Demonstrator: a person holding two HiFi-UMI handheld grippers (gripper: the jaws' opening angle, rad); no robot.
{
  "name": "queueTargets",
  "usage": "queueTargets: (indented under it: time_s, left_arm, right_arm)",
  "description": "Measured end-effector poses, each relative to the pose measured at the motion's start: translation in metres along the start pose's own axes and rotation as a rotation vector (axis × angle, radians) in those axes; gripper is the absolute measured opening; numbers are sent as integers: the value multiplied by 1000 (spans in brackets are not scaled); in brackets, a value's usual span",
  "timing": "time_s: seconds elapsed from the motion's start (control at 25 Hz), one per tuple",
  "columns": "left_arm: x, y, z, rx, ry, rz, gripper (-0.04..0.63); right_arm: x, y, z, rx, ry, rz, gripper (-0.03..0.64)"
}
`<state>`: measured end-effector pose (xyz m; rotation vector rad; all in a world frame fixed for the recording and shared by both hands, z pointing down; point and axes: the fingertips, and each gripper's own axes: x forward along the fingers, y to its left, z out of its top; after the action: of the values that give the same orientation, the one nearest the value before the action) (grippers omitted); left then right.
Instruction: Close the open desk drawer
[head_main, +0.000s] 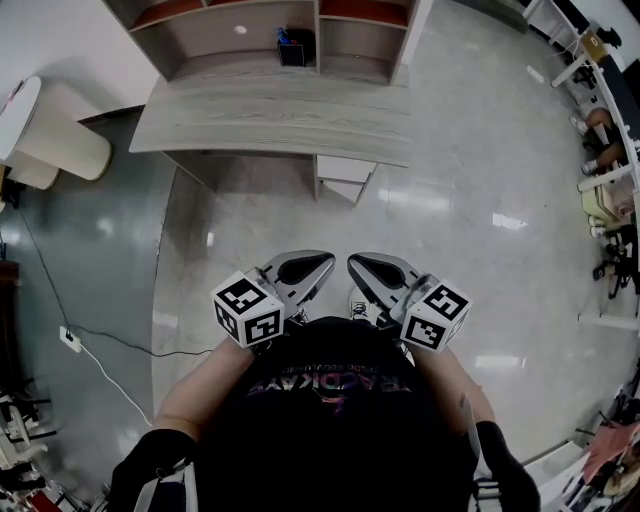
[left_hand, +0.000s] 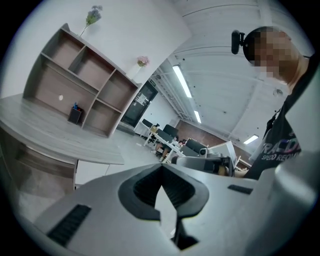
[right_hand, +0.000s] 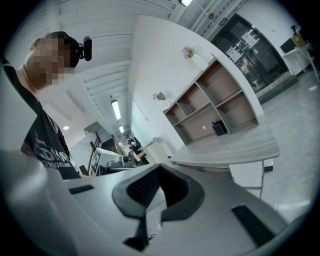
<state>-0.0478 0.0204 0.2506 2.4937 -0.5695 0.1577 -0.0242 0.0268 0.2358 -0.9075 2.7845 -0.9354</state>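
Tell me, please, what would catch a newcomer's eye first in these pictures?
First come the left gripper and right gripper, side by side low in the head view, close in front of the person, both shut and empty. Beyond them, across the glossy floor, stands the pale wooden desk, with a shelf unit on top and a white drawer under its right end.
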Motion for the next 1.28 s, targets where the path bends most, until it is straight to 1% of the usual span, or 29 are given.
queueTargets:
  time_s: [0.16, 0.32, 0.4, 1.08, 1.28]
  left_arm:
    - [-2, 1, -3, -14, -1, 1, 11]
    - [-2, 5, -7, -66, -6, -1, 11]
    - [-3, 6, -8, -78, -7, -2, 11]
    - [-1, 9, -7, -73, 9, -9, 11]
    - [1, 12, -8, -82, 17, -7, 11]
  right_arm:
    - [0, 2, -3, 0, 4, -1, 17]
    - [-1, 3, -6, -1, 9, -6, 17]
    - [0, 4, -6, -3, 11, -7, 17]
    - [4, 0, -6, 11, 12, -8, 17]
    - [7, -3, -7, 23, 20, -11, 17]
